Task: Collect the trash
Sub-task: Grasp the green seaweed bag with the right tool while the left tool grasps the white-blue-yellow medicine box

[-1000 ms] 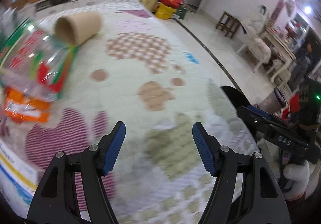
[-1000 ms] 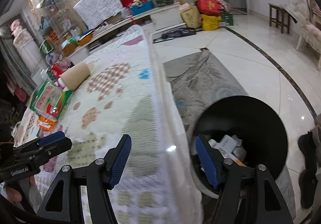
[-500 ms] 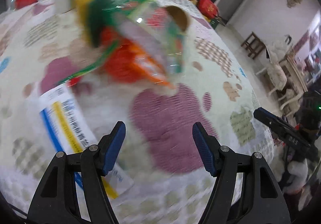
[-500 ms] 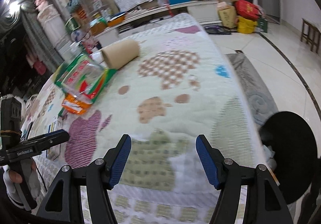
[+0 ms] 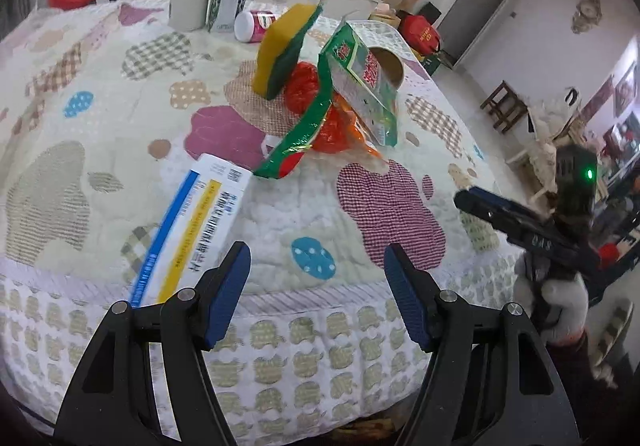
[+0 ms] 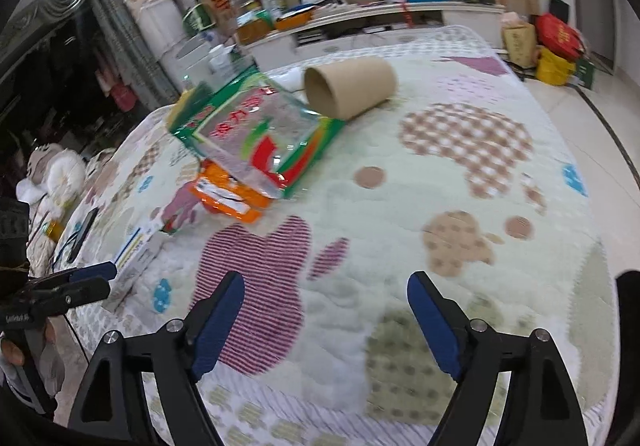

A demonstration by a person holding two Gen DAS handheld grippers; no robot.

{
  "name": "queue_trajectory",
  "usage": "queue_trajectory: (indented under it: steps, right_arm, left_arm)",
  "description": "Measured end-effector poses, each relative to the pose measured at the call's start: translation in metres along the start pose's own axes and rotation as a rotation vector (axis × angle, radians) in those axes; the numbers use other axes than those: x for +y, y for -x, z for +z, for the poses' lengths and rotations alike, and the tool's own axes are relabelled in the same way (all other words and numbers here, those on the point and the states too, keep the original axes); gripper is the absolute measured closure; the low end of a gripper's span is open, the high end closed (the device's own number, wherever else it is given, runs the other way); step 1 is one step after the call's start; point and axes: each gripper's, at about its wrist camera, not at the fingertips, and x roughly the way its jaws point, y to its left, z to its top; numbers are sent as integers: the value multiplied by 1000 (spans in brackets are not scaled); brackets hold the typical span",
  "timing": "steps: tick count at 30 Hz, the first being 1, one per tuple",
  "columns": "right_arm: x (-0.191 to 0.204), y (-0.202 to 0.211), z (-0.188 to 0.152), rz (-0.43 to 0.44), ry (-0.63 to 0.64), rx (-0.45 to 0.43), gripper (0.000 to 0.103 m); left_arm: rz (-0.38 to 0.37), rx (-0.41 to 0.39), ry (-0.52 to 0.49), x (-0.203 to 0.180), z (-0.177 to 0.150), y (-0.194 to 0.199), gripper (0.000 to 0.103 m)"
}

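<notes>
Both grippers are empty, the left gripper (image 5: 316,270) open and the right gripper (image 6: 326,304) opening wider, so aim one at the green wrapper (image 6: 256,134) on the bed (image 6: 440,174), then squeeze gently.

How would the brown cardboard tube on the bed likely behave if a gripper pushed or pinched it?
The cardboard tube lies on its side on the quilt, so a push would probably roll it. It is hollow and open-ended, so likely light, and a hard pinch might crush it.
</notes>
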Motion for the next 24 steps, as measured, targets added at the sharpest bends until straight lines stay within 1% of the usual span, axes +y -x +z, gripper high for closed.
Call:
queue_trajectory:
  steps: [2, 3, 6, 8, 10, 12, 13, 15, 18, 21, 24]
  right_arm:
    - [5, -5, 6, 9, 7, 0, 21]
    - [7, -7, 9, 14, 10, -2, 21]
    - [14, -15, 24, 29, 10, -7, 21]
    - [19, -19, 36, 38, 17, -21, 16]
    - [26, -24, 48, 49, 42, -36, 15]
    - [30, -30, 58, 50, 67, -37, 15]
    - [32, -36, 64, 54, 85, -32, 15]
    - [33, -46, 73, 62, 112, -21, 14]
    - [30, -61, 83, 47, 122, -10, 14]
    - [21, -71, 91, 60, 80, -6, 14]
    - [10, -81, 94, 105, 21, 8, 14]
  left_arm:
    - [36, -20, -17, 2, 1, 5, 35]
    - [67, -33, -31, 4, 1, 6, 35]
    - [125, -48, -47, 17, 1, 3, 34]
    - [136, -33, -37, 27, 0, -4, 34]
    - [143, -13, -23, 34, -1, -14, 34]
    - [180, -37, -34, 37, 0, -17, 34]
    - [192, -31, -45, 37, 2, -21, 34]
    - [202, -27, -61, 38, 6, -25, 34]
    - [188, -7, -59, 42, 12, -33, 34]
    - [187, 11, -58, 45, 14, -41, 34]
    - [181, 27, -60, 45, 12, -47, 34]
